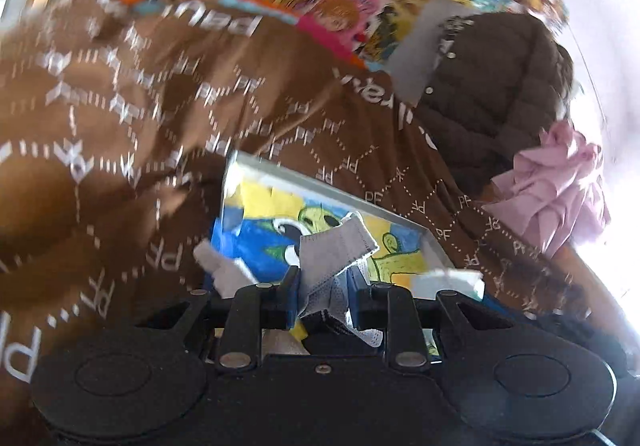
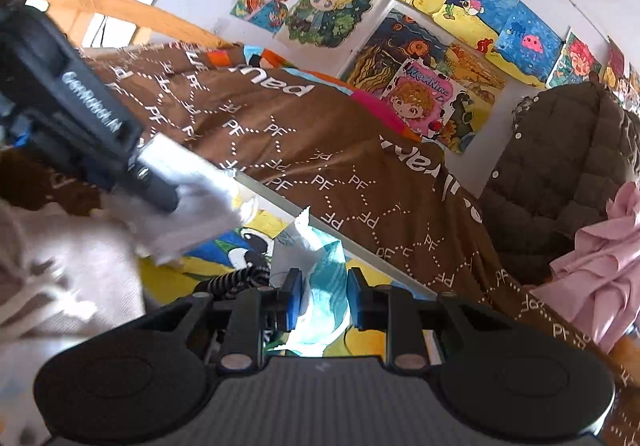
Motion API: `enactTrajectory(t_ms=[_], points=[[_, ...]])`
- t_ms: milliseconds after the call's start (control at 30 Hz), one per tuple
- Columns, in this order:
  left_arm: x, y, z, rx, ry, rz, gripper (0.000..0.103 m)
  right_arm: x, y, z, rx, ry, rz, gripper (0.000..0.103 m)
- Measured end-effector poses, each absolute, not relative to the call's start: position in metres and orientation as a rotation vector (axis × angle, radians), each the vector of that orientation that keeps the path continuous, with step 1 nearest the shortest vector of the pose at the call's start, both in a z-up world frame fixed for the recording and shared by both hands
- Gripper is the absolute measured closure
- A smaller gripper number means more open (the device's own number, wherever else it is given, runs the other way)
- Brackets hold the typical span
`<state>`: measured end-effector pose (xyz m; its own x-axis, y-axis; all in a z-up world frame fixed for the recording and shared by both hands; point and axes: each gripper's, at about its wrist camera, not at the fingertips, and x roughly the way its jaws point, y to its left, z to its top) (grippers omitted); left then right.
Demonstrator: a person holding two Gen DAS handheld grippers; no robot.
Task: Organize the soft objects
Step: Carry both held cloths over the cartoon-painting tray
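My left gripper is shut on a grey pleated face mask, which sticks up between the blue pads. Under it lies a painted picture in yellow and blue, resting on the brown bedspread. My right gripper is shut on a teal and white cloth, held over the same picture. In the right wrist view the black body of the left tool crosses the upper left, gripped by a white-gloved hand.
A dark brown quilted jacket and a pink crumpled cloth lie on the right of the bedspread. Colourful drawings cover the wall behind. A striped black and white cord lies by the right gripper. A beige sleeve fills the lower left.
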<state>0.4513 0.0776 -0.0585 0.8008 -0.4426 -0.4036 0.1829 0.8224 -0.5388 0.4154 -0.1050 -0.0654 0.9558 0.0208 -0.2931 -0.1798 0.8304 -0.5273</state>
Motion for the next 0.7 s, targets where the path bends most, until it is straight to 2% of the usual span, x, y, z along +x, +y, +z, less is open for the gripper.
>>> enactTrajectory(t_ms=[267,533,633,700], points=[[0.472,0.089,-0.081,-0.599,0.681,-0.322,0.075,0.45,-0.075,-0.075,-0.61,0.368,0.132,0.075],[0.471,0.083,-0.078,-0.529,0.67,-0.309,0.068,0.448,-0.074,-0.078,-0.565,0.44,0.207,0.072],[0.469,0.082,-0.077,-0.519,0.664,-0.313,0.063,0.444,-0.082,-0.076,-0.533,0.456,0.216,0.067],[0.468,0.081,-0.075,-0.504,0.655,-0.315,0.058,0.442,-0.088,-0.074,-0.511,0.463,0.209,0.056]])
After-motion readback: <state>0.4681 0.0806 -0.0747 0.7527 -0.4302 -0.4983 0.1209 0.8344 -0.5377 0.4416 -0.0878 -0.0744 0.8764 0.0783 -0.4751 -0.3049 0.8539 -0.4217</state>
